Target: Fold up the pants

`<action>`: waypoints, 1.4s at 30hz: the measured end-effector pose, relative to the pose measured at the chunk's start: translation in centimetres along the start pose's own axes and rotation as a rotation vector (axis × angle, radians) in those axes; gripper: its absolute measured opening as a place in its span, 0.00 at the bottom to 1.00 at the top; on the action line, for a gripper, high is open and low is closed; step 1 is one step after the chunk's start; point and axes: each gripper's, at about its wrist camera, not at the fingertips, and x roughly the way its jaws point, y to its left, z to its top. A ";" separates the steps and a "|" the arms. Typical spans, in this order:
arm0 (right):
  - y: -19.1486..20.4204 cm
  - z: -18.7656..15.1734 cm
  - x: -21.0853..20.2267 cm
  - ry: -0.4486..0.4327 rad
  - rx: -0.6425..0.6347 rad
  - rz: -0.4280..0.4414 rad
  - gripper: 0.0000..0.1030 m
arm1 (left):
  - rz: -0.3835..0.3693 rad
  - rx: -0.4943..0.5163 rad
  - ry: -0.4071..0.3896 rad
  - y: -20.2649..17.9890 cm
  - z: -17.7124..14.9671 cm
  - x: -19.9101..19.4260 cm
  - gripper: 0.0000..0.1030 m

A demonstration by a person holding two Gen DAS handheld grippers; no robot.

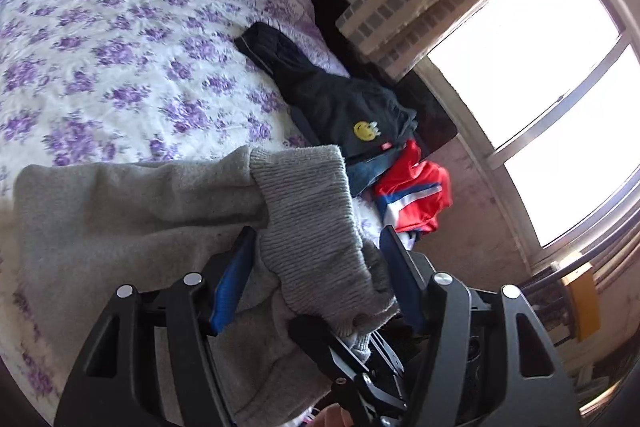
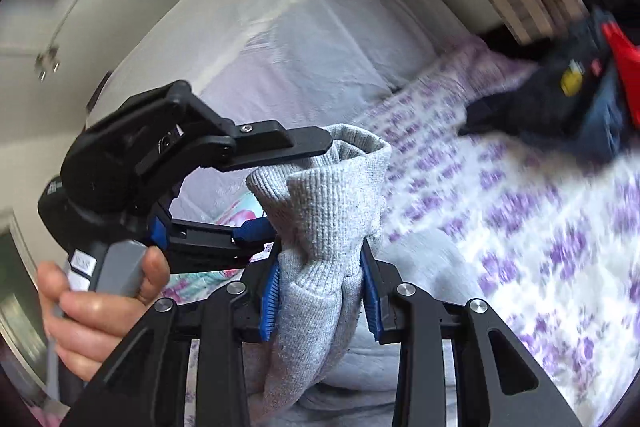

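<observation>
Grey sweatpants lie on the floral bed, their ribbed cuff end lifted. In the left wrist view my left gripper stands wide around the cuff, fingers apart from the cloth on the left side. In the right wrist view my right gripper is shut on the ribbed cuff, blue pads pressing both sides. The left gripper appears there too, held by a hand, its fingers above and below the same cuff.
A pile of clothes lies at the bed's far edge: a dark garment with a yellow smiley, jeans, a red, white and blue garment. White pillows stand at the headboard. A window is beyond the bed.
</observation>
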 end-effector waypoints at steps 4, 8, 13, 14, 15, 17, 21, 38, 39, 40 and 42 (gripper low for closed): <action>-4.7 -1.1 0.3 0.040 0.188 0.003 0.34 | 0.055 0.012 0.060 0.0 0.0 4.4 0.60; -8.4 -2.6 1.4 0.086 0.350 0.020 0.34 | 0.092 0.026 0.115 0.5 -0.5 7.8 0.60; -9.5 -2.0 -0.3 0.091 0.408 0.046 0.55 | 0.008 0.062 0.090 -1.0 -0.3 5.0 0.83; -9.5 -1.7 -0.8 0.088 0.399 0.036 0.56 | 0.005 0.089 0.044 -1.4 -0.1 2.9 0.85; -9.5 -1.3 -1.6 0.074 0.389 0.027 0.57 | 0.020 0.115 -0.001 -1.7 -0.1 1.1 0.88; -9.2 -0.2 -3.7 0.019 0.358 -0.003 0.57 | 0.095 0.158 -0.125 -1.6 -0.4 -3.3 0.92; -6.1 1.5 -4.2 0.028 0.219 0.048 0.53 | 0.225 0.131 -0.271 1.0 -1.3 -9.0 0.94; -4.8 0.1 2.6 0.292 0.267 -0.099 0.20 | 0.221 0.157 0.315 4.2 2.9 9.6 0.82; -4.8 0.2 2.2 0.297 0.272 -0.083 0.16 | 0.217 0.160 0.310 4.1 3.1 9.4 0.82; -5.0 0.3 1.6 0.298 0.286 -0.059 0.15 | 0.208 0.157 0.306 4.1 3.2 9.2 0.82; -5.2 0.3 0.2 0.281 0.288 -0.046 0.15 | 0.192 0.154 0.301 4.1 3.3 9.2 0.82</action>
